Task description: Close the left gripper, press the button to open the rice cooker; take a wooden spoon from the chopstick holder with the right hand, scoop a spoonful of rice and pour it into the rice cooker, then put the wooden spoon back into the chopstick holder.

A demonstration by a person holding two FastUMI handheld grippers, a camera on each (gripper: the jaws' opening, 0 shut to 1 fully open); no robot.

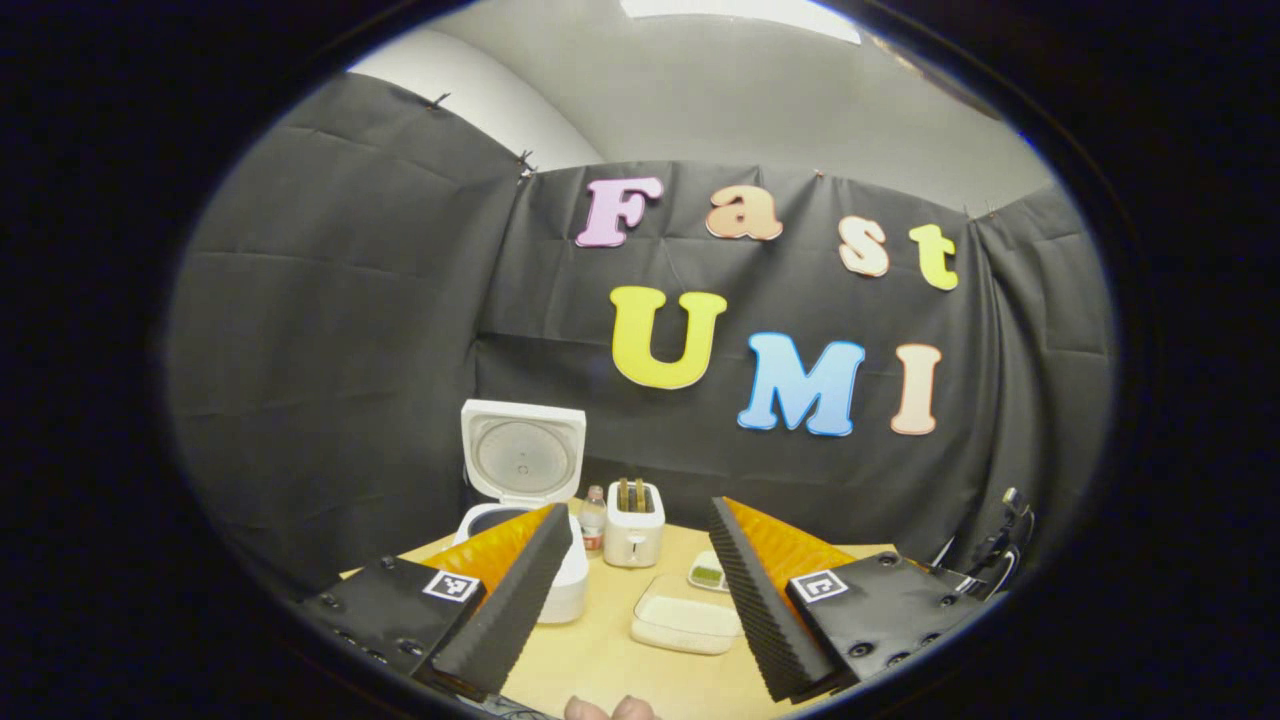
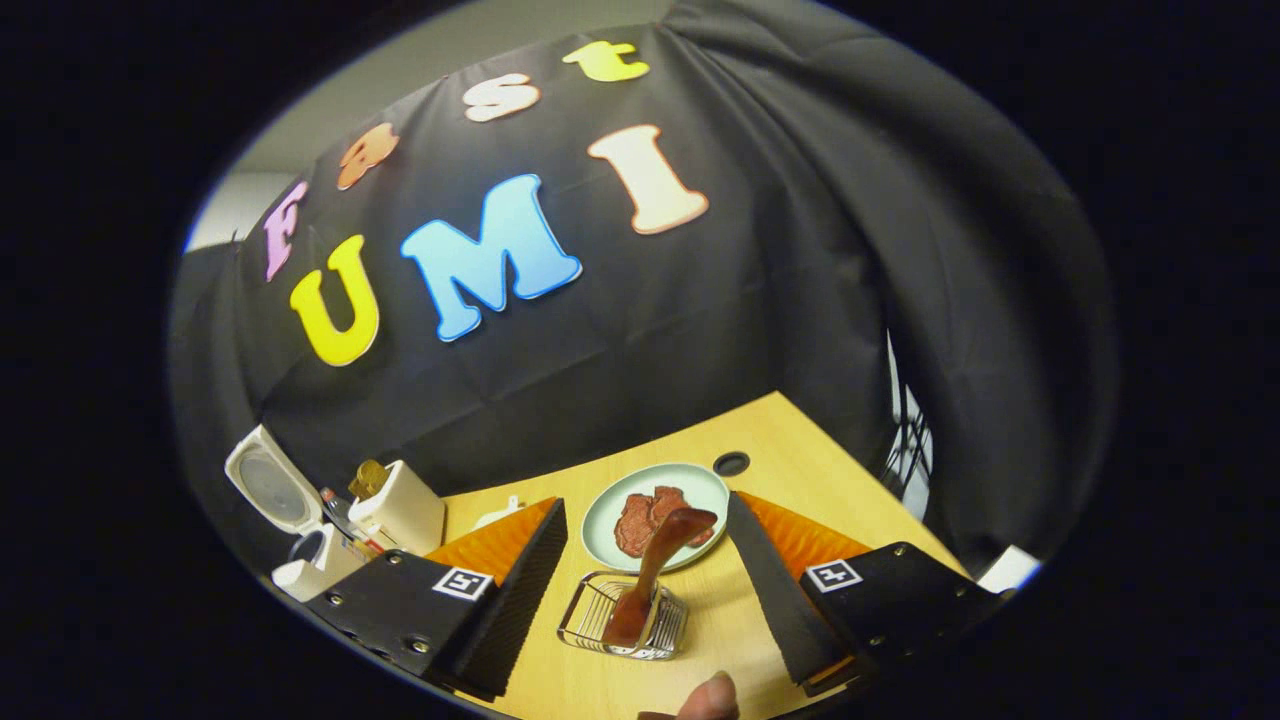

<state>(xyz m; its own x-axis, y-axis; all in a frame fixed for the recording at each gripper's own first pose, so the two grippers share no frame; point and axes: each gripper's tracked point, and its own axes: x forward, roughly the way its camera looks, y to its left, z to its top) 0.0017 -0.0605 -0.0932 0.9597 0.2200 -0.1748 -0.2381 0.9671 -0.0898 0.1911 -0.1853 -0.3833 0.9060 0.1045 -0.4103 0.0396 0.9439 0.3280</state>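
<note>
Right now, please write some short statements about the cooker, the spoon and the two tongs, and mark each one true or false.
1. The cooker lid stands open. True.
2. The spoon is held by the right tongs. False: it stands in the holder, and the open fingers do not touch it.
3. The left tongs are open. True.
4. The plate behind the holder is empty. False: brownish pieces lie on it.
5. A toaster stands right of the cooker in the left gripper view. True.
</note>
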